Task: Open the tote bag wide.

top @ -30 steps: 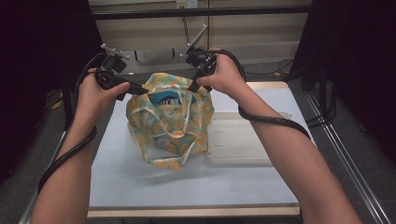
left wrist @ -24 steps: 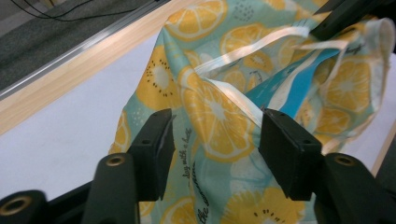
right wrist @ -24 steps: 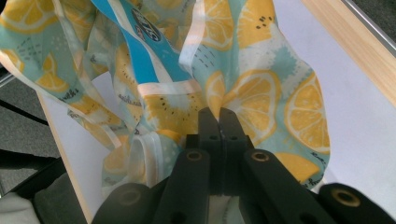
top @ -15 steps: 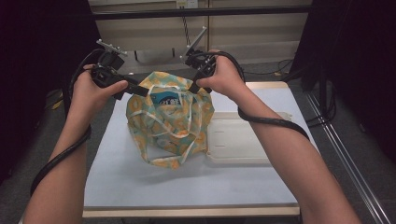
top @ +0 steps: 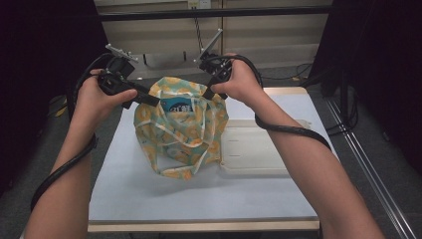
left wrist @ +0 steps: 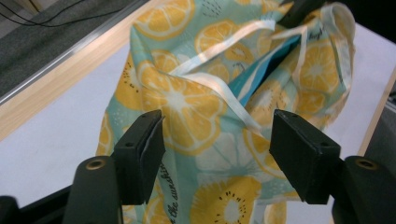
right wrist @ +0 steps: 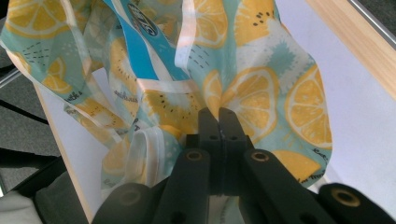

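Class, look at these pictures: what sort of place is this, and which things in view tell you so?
Probably a lab or recording workstation, not a home: a white-topped table with dark curtains around it, a person working with cabled handheld grippers, left gripper and right gripper, on a lemon-print bag beside a white tray.

Black left tongs (top: 149,99) with jaws spread wide, black right tongs (top: 208,94) with jaws pinched together, both forearms outstretched
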`<state>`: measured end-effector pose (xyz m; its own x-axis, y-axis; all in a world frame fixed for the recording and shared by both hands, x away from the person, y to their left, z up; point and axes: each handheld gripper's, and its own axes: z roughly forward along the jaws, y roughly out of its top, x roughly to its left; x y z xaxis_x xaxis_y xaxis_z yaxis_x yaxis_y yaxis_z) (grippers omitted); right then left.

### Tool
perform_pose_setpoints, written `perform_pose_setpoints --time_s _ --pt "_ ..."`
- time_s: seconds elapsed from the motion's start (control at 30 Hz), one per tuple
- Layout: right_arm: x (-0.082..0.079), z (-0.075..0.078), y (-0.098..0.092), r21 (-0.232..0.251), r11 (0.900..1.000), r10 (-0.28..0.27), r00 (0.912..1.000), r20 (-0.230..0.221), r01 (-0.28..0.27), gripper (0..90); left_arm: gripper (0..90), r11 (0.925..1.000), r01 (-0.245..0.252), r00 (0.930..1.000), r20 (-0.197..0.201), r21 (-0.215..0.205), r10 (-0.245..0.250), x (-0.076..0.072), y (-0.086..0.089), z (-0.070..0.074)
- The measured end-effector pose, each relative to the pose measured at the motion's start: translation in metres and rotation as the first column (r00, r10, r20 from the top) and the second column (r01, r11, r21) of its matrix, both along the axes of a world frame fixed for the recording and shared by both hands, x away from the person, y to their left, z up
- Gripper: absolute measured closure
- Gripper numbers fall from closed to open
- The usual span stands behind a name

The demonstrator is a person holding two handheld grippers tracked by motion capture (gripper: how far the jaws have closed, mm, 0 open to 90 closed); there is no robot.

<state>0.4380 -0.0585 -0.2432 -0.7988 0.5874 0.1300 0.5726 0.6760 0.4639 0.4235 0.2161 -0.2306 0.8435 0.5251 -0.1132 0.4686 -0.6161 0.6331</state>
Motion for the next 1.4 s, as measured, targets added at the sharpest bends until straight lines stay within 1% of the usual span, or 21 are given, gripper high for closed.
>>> perform_pose_setpoints --time_s 0.07,0.1,0.13,0.17,0.2,0.27,0.3,0.37,0.47,0.53,0.57,0.63,0.73,0.8,0.87,0.97,1.1,1.17,1.27,1.3,1.4 --pt "0.0 0.0 0.0 0.004 1.0 -0.003 1.0 -0.002 0.003 90.0 44.0 0.9997 0.019 0.9998 -0.005 0.016 -0.019 0.0 -0.001 -0.002" --pt "0.0 0.0 0.0 0.004 1.0 -0.004 1.0 -0.003 0.004 90.0 53.9 0.9986 0.046 0.9989 -0.007 0.025 -0.046 0.001 0.0 -0.002" --pt "0.0 0.0 0.0 0.004 1.0 -0.004 1.0 -0.002 0.004 90.0 62.1 0.9987 0.05 0.9987 -0.014 0.008 -0.05 0.001 -0.001 -0.004" --pt "0.0 0.0 0.0 0.003 1.0 -0.004 1.0 -0.001 0.004 90.0 71.2 0.998 0.063 0.998 -0.013 0.012 -0.063 0.002 -0.002 -0.004" --pt "0.0 0.0 0.0 0.001 1.0 -0.001 1.0 0.001 0.001 90.0 79.3 0.9973 0.062 0.9981 0.0 0.04 -0.062 0.001 -0.004 -0.004" --pt "0.0 0.0 0.0 0.002 1.0 -0.002 1.0 0.003 0.002 90.0 85.2 0.997 0.062 0.998 0.007 0.047 -0.062 0.001 -0.005 -0.002" --pt "0.0 0.0 0.0 0.001 1.0 -0.001 1.0 0.003 0.001 90.0 87.1 0.9978 0.049 0.9988 -0.004 0.043 -0.049 0.001 -0.007 -0.002" --pt "0.0 0.0 0.0 0.004 1.0 -0.005 1.0 0.001 0.005 90.0 89.7 0.9958 0.062 0.9981 -0.009 0.067 -0.061 0.003 -0.007 0.001" --pt "0.0 0.0 -0.002 0.003 1.0 -0.007 1.0 0.007 0.007 90.0 90.0 0.9968 0.055 0.9984 -0.011 0.058 -0.055 0.003 -0.005 0.006" --pt "0.0 0.001 -0.003 0.008 1.0 -0.006 1.0 0.003 0.006 90.0 90.0 0.9993 0.038 0.9993 -0.002 -0.004 -0.038 0.002 -0.003 0.013" --pt "0.0 0.002 -0.004 0.009 1.0 -0.011 0.9999 0.003 0.011 90.0 90.0 0.999 0.039 0.9992 -0.006 -0.022 -0.039 0.001 -0.002 0.017" --pt "0.001 0.002 -0.006 0.011 1.0 -0.011 0.9999 0.003 0.011 90.0 90.0 0.9993 0.035 0.9993 0.01 -0.01 -0.035 0.001 -0.003 0.024" --pt "0.001 0.004 -0.008 0.019 1.0 -0.015 0.9998 0.011 0.015 90.0 90.0 0.9984 0.032 0.999 0.033 -0.047 -0.03 0.004 -0.004 0.032" --pt "0.001 0.006 -0.009 0.022 1.0 -0.013 0.9999 0.01 0.013 90.0 90.0 0.999 0.025 0.9987 0.044 -0.037 -0.024 0.01 -0.005 0.034" --pt "0.001 0.009 -0.012 0.03 0.999 -0.016 0.9998 0.014 0.016 90.0 90.0 0.999 0.011 0.9985 0.054 -0.043 -0.009 0.016 -0.006 0.034" --pt "0.003 0.013 -0.017 0.049 0.998 -0.041 0.999 0.016 0.041 90.0 90.0 0.9992 -0.004 0.9978 0.067 -0.039 0.007 0.023 -0.008 0.034" --pt "0.007 0.015 -0.023 0.072 0.996 -0.057 0.9982 0.019 0.055 90.0 90.0 0.9978 -0.049 0.9952 0.083 -0.044 0.053 0.031 -0.008 0.031" --pt "0.009 0.015 -0.025 0.076 0.995 -0.07 0.9975 0.014 0.069 90.0 90.0 0.9961 -0.077 0.9938 0.078 -0.044 0.08 0.035 -0.007 0.026" --pt "0.012 0.012 -0.027 0.054 0.996 -0.066 0.9975 0.025 0.065 90.0 90.0 0.9931 -0.113 0.9922 0.051 -0.032 0.114 0.042 -0.004 0.013" --pt "0.012 0.011 -0.027 0.054 0.996 -0.065 0.9976 0.021 0.064 90.0 90.0 0.9957 -0.092 0.9948 0.044 0.005 0.092 0.045 -0.003 0.008" --pt "0.013 0.005 -0.027 0.045 0.998 -0.052 0.9985 0.015 0.051 90.0 90.0 0.9965 -0.081 0.9967 0.004 0.02 0.081 0.047 -0.003 -0.008"
